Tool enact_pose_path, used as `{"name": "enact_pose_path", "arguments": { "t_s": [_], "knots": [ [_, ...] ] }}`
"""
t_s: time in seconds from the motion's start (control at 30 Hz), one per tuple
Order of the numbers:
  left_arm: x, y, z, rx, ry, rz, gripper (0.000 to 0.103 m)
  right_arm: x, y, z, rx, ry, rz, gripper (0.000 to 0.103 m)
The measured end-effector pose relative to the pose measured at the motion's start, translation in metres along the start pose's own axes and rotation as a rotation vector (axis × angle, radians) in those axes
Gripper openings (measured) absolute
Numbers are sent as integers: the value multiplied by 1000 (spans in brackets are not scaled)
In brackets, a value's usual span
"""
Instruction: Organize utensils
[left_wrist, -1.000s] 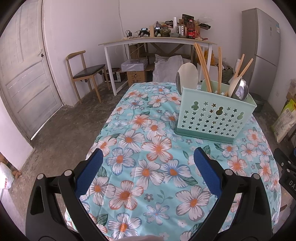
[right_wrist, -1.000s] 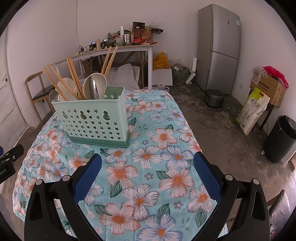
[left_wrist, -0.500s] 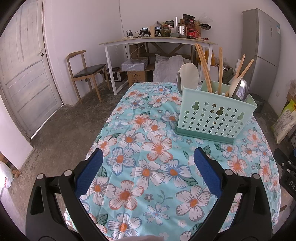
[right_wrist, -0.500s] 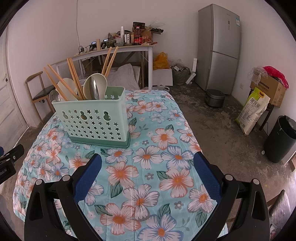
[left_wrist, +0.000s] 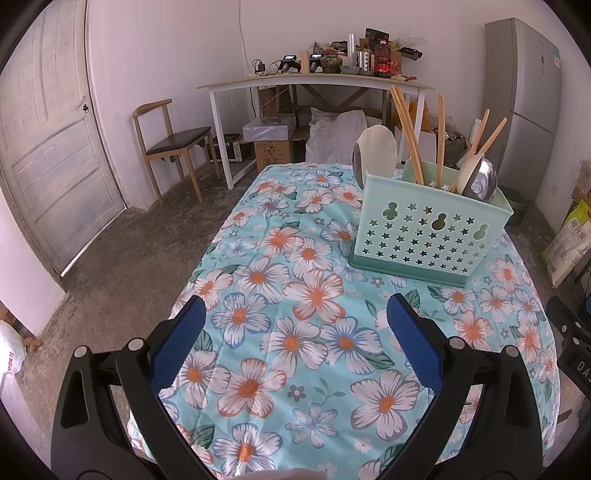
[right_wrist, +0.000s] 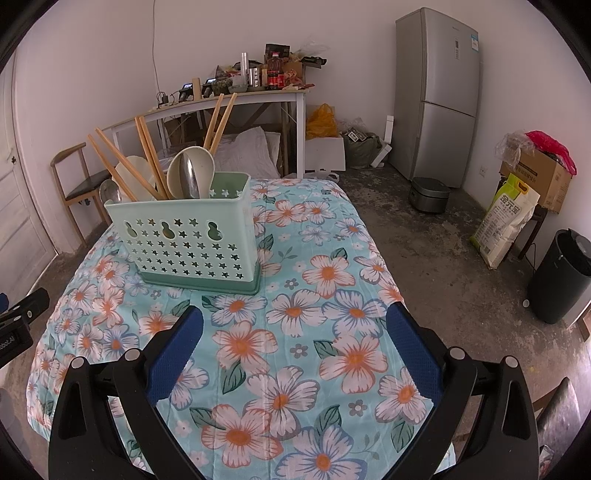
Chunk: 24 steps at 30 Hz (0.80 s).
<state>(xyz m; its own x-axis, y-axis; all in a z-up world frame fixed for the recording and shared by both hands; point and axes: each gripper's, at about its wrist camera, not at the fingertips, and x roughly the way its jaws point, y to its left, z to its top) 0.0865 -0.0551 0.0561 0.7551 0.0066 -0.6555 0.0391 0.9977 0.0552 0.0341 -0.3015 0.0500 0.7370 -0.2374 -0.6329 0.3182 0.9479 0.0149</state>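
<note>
A mint green utensil holder with star cut-outs stands on the floral tablecloth; it also shows in the right wrist view. It holds wooden chopsticks, cream spoons and metal spoons. My left gripper is open and empty above the cloth, short of the holder. My right gripper is open and empty, the holder ahead to its left.
A white side table with clutter, a wooden chair and a door are behind. A grey fridge, rice cooker, sack and black bin stand right of the table.
Both views have barely shifted. Both grippers stay open and empty, and the holder has not moved.
</note>
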Motion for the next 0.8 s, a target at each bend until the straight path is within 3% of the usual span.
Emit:
{"name": "enact_pose_path", "arguments": {
  "t_s": [0.8],
  "knots": [
    [-2,0,2,-2,-5,0,95,0,3,3,-3,-4,10,96]
  ]
}}
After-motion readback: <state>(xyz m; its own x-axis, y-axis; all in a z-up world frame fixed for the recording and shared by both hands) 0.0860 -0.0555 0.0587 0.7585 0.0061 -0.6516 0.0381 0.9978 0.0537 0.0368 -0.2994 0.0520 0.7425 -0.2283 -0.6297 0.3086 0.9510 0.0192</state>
